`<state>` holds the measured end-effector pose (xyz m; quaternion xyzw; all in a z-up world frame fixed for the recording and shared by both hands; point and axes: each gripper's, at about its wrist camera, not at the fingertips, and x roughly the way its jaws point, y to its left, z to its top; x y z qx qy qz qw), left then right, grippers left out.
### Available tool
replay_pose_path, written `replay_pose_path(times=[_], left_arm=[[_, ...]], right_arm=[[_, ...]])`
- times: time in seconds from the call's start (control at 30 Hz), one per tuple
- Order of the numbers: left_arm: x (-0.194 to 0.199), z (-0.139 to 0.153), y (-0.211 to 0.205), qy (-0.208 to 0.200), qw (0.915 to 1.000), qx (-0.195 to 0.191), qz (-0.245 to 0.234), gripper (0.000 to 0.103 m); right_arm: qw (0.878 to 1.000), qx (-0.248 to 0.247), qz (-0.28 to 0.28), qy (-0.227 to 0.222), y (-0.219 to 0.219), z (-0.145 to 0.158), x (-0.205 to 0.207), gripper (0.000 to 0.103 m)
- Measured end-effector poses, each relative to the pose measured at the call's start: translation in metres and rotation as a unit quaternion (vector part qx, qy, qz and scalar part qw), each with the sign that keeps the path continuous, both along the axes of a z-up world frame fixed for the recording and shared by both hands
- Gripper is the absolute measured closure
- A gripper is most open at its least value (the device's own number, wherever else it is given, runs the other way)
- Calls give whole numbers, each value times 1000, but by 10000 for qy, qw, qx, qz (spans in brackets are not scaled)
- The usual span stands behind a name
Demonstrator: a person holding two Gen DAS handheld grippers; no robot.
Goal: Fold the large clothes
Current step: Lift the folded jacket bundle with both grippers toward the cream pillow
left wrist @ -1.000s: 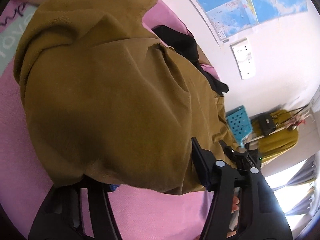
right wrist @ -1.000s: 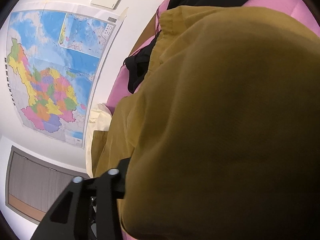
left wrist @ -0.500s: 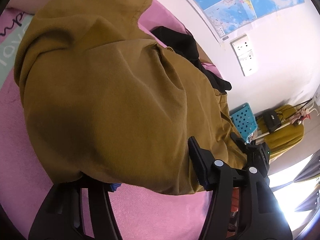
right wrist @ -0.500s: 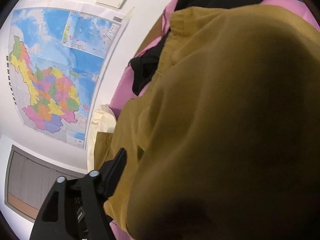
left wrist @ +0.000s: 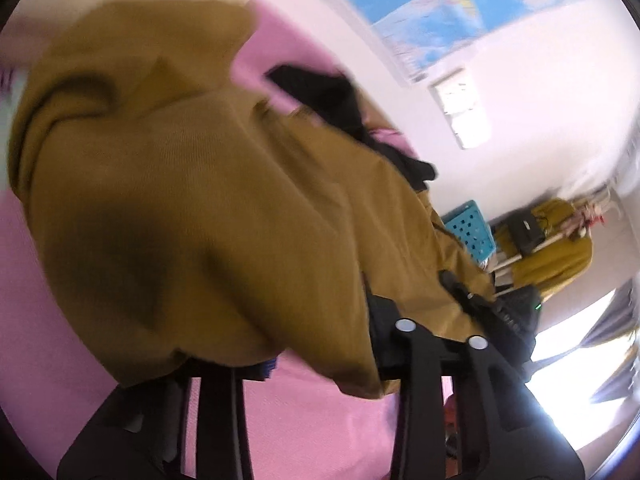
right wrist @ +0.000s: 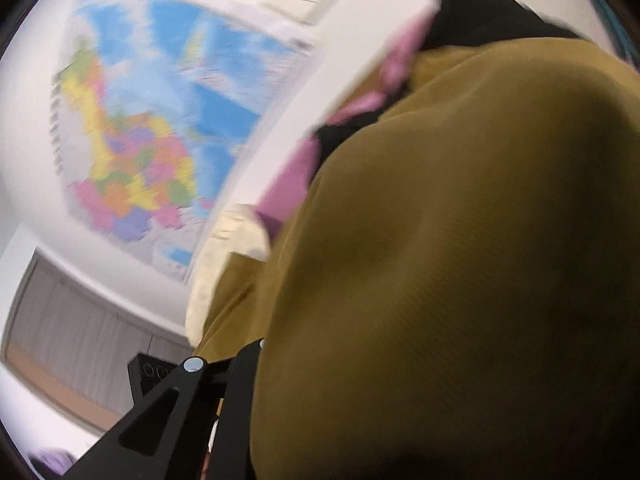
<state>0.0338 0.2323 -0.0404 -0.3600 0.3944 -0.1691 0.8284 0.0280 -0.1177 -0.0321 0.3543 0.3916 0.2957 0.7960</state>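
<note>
A large mustard-brown garment (left wrist: pixel 192 184) hangs over my left gripper (left wrist: pixel 296 360), whose fingers are shut on its lower hem above the pink bed cover (left wrist: pixel 320 420). In the right wrist view the same garment (right wrist: pixel 460 260) fills the right half and drapes over my right gripper (right wrist: pixel 256 364). Only its left finger (right wrist: pixel 176 412) shows; the rest is hidden under the cloth, which it appears to hold. Both views are motion-blurred.
A black garment (left wrist: pixel 344 112) lies on the bed by the wall, also in the right wrist view (right wrist: pixel 492 16). A map (right wrist: pixel 160 120) and a socket (left wrist: pixel 464 108) are on the wall. A blue crate (left wrist: pixel 472 228) and a clothes rack (left wrist: pixel 548 236) stand beyond the bed.
Both grippers have moved with the garment and the views have swung and blurred. The garment's fold sits lower and nearer the left gripper; the grips look unchanged.
</note>
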Motion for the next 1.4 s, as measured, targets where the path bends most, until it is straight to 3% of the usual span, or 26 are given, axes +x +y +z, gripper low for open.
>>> replay_pose_path(times=[0.2,0.43,0.6,0.73,0.83,0.9,0.97,1.03,1.07,1.1,1.13,1.23,1.3,1.37,1.4], left_arm=[[-3,79,8,-845,9961,194,-148,74],[-1,193,55,-2006,9761,815,189,74],[6,253,128,-2561,9481,1600,996,74],[18,276,198,-2801,9214,2074,1719,74],[19,265,249,-2925,9035,2252,2178,74],[14,241,277,-2969,8913,2499,2346,73],[11,193,306,-2633,8912,2727,2489,73],[20,131,329,-1888,9043,2907,2493,71],[27,99,340,-1416,9164,2851,2426,71],[33,66,352,-963,9302,2651,2348,70],[32,41,360,-769,9377,2434,2358,68],[16,32,364,-871,9403,2184,2459,65],[10,39,368,-934,9428,2042,2463,63],[8,41,368,-849,9433,2065,2455,55],[5,43,369,-782,9442,2092,2421,43]], right_arm=[[9927,145,338,-1149,9,89,-3,91],[9667,545,758,-2383,60,187,22,91],[9490,900,1241,-2756,146,225,76,91],[9366,1325,1666,-2784,229,237,121,91],[9278,1500,2044,-2736,295,218,145,91],[9266,1385,2344,-2593,338,180,152,91],[9329,1162,2721,-2051,372,127,158,91],[9423,763,3001,-1271,400,65,165,90],[9457,554,3148,-595,413,22,171,87],[9460,400,3213,-147,419,-6,172,86],[9460,336,3223,86,418,-28,170,84],[9432,312,3308,-68,401,-27,160,69],[9415,163,3364,-153,386,-17,152,50],[9396,37,3409,-313,362,-6,142,41],[9398,-110,3398,-346,352,-2,140,41]])
